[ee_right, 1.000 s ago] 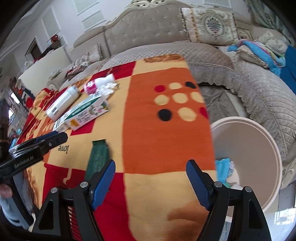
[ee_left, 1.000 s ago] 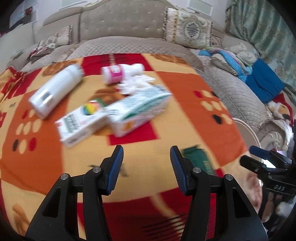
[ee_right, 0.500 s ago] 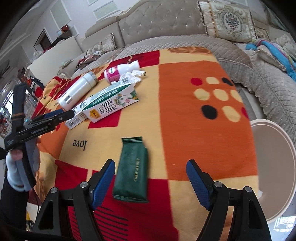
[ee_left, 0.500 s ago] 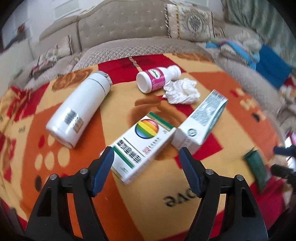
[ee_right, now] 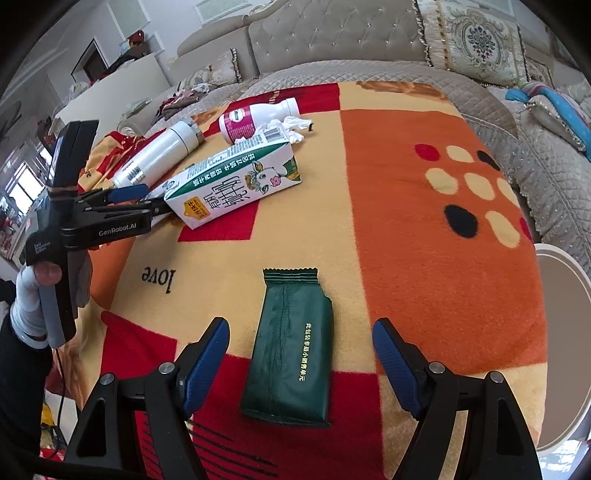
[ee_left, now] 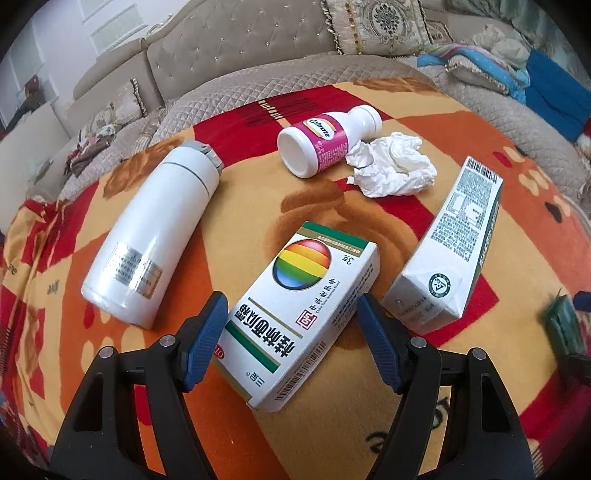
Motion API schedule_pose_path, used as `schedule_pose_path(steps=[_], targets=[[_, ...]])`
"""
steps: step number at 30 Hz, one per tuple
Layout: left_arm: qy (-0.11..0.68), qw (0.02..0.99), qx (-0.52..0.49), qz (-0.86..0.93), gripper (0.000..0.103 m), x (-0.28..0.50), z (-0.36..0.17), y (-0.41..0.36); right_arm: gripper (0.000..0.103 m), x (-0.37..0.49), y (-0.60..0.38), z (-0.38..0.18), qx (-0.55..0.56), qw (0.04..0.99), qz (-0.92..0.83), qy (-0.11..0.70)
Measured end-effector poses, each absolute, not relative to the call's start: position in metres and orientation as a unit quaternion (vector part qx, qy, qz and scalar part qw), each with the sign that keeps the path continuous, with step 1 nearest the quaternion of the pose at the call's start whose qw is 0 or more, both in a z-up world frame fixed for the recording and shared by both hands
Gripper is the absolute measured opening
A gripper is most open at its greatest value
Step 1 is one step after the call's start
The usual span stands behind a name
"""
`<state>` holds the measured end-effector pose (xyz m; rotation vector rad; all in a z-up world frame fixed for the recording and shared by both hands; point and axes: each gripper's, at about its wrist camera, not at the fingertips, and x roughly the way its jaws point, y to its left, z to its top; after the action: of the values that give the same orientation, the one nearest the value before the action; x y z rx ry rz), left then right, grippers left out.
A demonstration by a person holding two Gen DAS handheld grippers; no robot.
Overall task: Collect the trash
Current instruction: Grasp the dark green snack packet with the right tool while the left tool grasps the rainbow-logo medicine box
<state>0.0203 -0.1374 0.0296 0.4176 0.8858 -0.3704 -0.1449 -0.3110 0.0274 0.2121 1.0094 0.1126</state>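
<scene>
Left tool (ee_left: 290, 328): spread wide, straddling the near end of the rainbow box (ee_left: 301, 314); whether the pads touch it, I can't tell.
Right tool (ee_right: 301, 354): spread wide, green packet (ee_right: 291, 354) between the fingers, untouched.
Beyond: milk carton (ee_right: 236, 184), flask (ee_left: 155, 232), pill bottle (ee_left: 325, 138), crumpled tissue (ee_left: 391, 166).
Surface: patterned blanket (ee_right: 406, 221).
Far: beige sofa (ee_right: 332, 33).

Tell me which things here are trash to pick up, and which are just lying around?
Probably trash:
rainbow medicine box, between the open left tongs
green wrapper, between the open right tongs
milk carton
crumpled tissue
pink pill bottle

Just lying around:
white flask, perhaps
blanket
sofa cushions
</scene>
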Motion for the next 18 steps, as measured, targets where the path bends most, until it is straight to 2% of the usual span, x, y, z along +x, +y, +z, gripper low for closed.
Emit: schedule_pose_path(steps=[3, 4, 5, 7, 8, 9, 10, 11, 15, 16, 17, 18], targets=[[0.419, 0.866, 0.214, -0.167, 0.071, 0.013, 0.028, -0.140, 0.078, -0.147, -0.307, 0.027, 0.083, 0.874, 0.046, 0.476], [0.418, 0.867, 0.214, -0.168, 0.066, 0.010, 0.028, -0.140, 0.078, -0.148, -0.304, 0.026, 0.073, 0.877, 0.044, 0.473], [0.414, 0.869, 0.214, -0.166, 0.054, 0.006, 0.029, -0.139, 0.078, -0.150, -0.300, 0.025, 0.057, 0.879, 0.043, 0.471], [0.414, 0.870, 0.209, -0.167, 0.039, 0.001, 0.032, -0.135, 0.070, -0.154, -0.296, 0.024, 0.037, 0.883, 0.040, 0.466], [0.417, 0.870, 0.198, -0.170, 0.029, -0.002, 0.035, -0.132, 0.058, -0.156, -0.294, 0.025, 0.026, 0.885, 0.038, 0.463], [0.422, 0.871, 0.187, -0.172, 0.025, -0.004, 0.037, -0.129, 0.049, -0.157, -0.296, 0.026, 0.026, 0.885, 0.040, 0.463], [0.424, 0.870, 0.180, -0.173, 0.016, -0.007, 0.039, -0.128, 0.045, -0.158, -0.297, 0.026, 0.030, 0.885, 0.044, 0.463], [0.428, 0.870, 0.173, -0.174, 0.014, -0.009, 0.041, -0.126, 0.042, -0.159, -0.299, 0.027, 0.034, 0.884, 0.048, 0.463], [0.413, 0.877, 0.173, -0.173, 0.015, -0.013, 0.044, -0.123, 0.040, -0.164, -0.299, 0.028, 0.038, 0.884, 0.053, 0.462], [0.410, 0.878, 0.171, -0.176, 0.021, -0.012, 0.045, -0.123, 0.040, -0.165, -0.299, 0.029, 0.040, 0.885, 0.057, 0.461], [0.415, 0.876, 0.164, -0.183, 0.037, -0.009, 0.045, -0.122, 0.040, -0.167, -0.298, 0.029, 0.041, 0.885, 0.060, 0.460], [0.419, 0.875, 0.153, -0.187, 0.048, -0.006, 0.046, -0.120, 0.040, -0.169, -0.298, 0.030, 0.043, 0.885, 0.062, 0.460]])
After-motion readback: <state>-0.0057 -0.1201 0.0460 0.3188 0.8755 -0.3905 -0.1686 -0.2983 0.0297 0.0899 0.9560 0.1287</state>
